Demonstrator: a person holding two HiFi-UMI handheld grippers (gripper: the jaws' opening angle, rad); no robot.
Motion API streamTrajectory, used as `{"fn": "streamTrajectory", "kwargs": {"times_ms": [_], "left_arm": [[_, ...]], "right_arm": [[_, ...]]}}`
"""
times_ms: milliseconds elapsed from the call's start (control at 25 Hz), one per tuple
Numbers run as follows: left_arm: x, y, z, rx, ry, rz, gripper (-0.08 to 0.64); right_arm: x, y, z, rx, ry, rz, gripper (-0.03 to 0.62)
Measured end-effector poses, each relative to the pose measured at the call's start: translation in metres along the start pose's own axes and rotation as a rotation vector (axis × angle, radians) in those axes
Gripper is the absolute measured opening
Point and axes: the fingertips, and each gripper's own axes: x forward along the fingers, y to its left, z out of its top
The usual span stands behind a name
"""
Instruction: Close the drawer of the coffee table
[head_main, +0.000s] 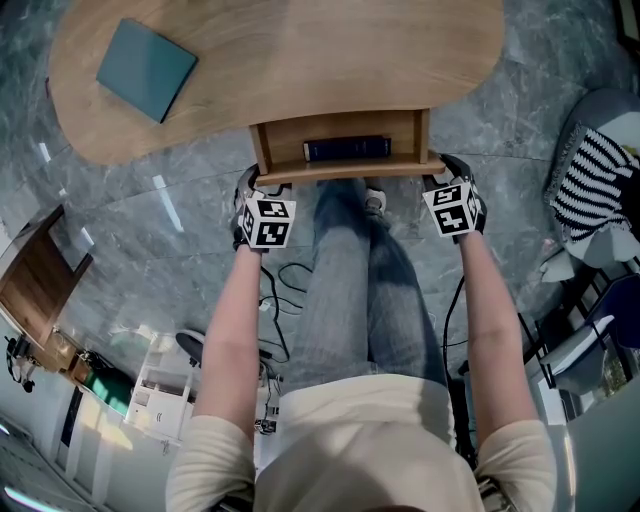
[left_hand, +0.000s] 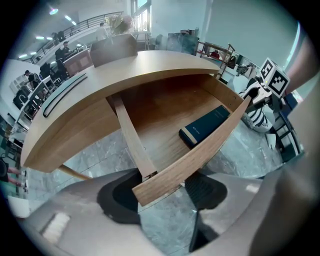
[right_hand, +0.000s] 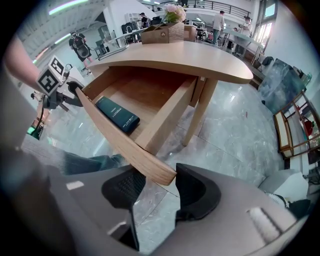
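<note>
The wooden coffee table (head_main: 300, 60) has its drawer (head_main: 340, 170) pulled out toward me. A dark book (head_main: 346, 148) lies inside it. My left gripper (head_main: 255, 182) sits at the left end of the drawer front (left_hand: 200, 155), and its pads close on that board's corner (left_hand: 157, 192). My right gripper (head_main: 447, 172) holds the right end of the drawer front (right_hand: 115, 135) the same way, with the board's end between its pads (right_hand: 157, 185). The book (left_hand: 205, 125) shows in both gripper views (right_hand: 117, 114).
A teal book (head_main: 147, 68) lies on the tabletop at the left. My legs in jeans (head_main: 350, 270) are below the drawer. A striped cloth (head_main: 595, 180) lies on the floor to the right. A table leg (right_hand: 200, 110) stands behind the drawer.
</note>
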Motion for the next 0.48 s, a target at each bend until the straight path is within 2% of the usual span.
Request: {"fn": "streamTrajectory", "kwargs": {"times_ms": [480], "left_arm": [[0.003, 0.011, 0.016, 0.007, -0.015, -0.006, 0.267]], "right_arm": [[0.003, -0.009, 0.016, 0.006, -0.012, -0.009, 0.186]]}}
